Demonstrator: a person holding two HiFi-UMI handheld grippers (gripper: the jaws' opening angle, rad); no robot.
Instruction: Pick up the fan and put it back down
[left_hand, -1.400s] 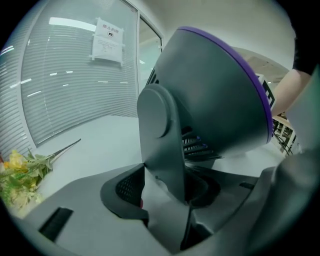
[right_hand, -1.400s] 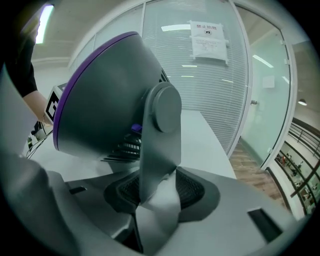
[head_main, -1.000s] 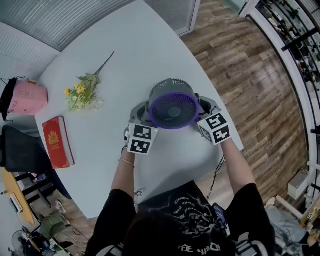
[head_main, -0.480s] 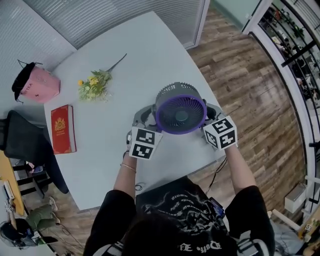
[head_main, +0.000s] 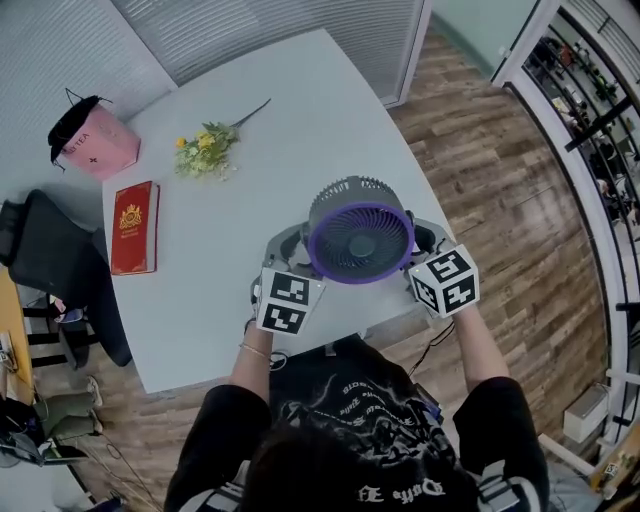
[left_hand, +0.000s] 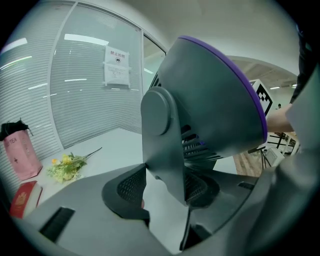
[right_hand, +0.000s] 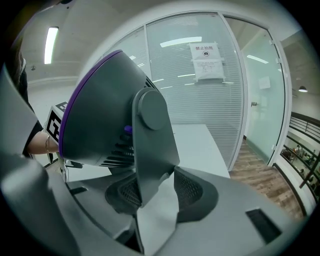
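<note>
grey purple-rimmed fan (head_main: 360, 243) lifted higher

Print on the paper notice (left_hand: 117, 72) and the pink bag (left_hand: 19, 157) is too small to read.

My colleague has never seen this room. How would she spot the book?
Find the big pale grey table. At its left edge in the head view, near the pink paper bag, lies the flat red book. It alone is red, with a gold crest.

Fan (head_main: 360, 240) between left gripper (head_main: 288, 242) and right gripper (head_main: 424, 240), over the table (head_main: 290, 130) — flowers (head_main: 207, 150), book (head_main: 134, 227) (bag (head_main: 95, 145) behind) leftward.
</note>
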